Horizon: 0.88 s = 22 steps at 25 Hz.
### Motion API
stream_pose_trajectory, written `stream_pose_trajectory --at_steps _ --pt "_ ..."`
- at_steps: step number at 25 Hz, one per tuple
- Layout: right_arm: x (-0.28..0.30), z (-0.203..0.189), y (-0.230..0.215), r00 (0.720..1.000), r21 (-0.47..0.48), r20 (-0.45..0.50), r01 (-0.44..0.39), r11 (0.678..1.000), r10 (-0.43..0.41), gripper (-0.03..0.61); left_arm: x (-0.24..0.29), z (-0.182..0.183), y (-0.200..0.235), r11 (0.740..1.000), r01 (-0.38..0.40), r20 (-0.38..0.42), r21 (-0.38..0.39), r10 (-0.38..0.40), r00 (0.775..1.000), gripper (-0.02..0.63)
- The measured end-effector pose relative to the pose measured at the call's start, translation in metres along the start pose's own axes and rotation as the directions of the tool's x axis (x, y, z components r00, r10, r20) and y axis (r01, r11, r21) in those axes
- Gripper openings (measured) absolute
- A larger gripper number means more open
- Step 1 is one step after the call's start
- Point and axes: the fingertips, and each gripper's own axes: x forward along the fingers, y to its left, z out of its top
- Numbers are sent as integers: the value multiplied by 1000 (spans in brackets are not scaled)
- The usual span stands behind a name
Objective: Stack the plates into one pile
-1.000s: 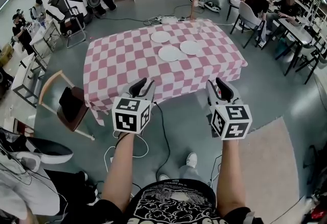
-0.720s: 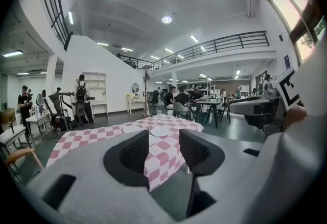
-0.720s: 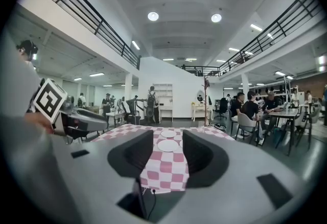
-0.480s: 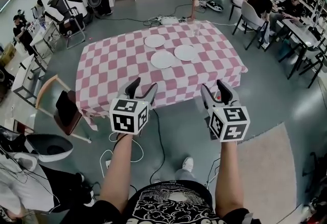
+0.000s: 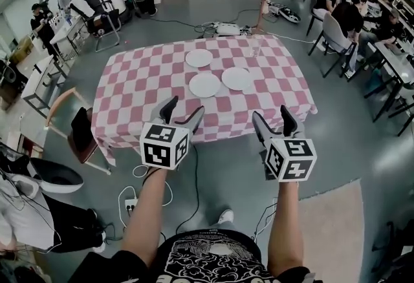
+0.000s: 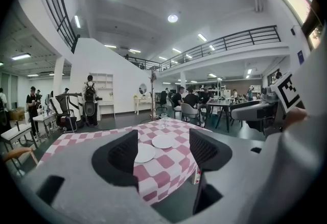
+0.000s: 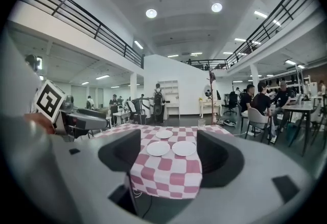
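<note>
Left gripper (image 5: 185,107), right gripper (image 5: 271,114), jaws just opened, empty, forearms (image 5: 150,210) stretched forward, short of table (image 5: 139,75)

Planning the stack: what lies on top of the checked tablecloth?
Three separate white plates and a clear glass near the far edge. The tablecloth hides the table beneath it.
</note>
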Motion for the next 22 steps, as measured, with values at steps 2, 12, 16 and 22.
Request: stream_pose_trajectory --at_steps 2,12,16,22 --pt "7 2 -11 1000 0 0 -15 1000 15 334 11 2 -5 1000 -1 -6 -7 1 1000 333" --pt "28 4 -43 997 3 -9 -80 997 80 357 40 9 -12 997 -63 -27 -35 62 998 344" --pt "37 3 -46 995 4 -15 -96 995 96 357 48 12 -8 996 -83 -35 -31 82 996 345" --pt "61 -3 -50 993 3 -29 -115 993 115 357 66 7 1 995 -91 -52 -28 89 995 345"
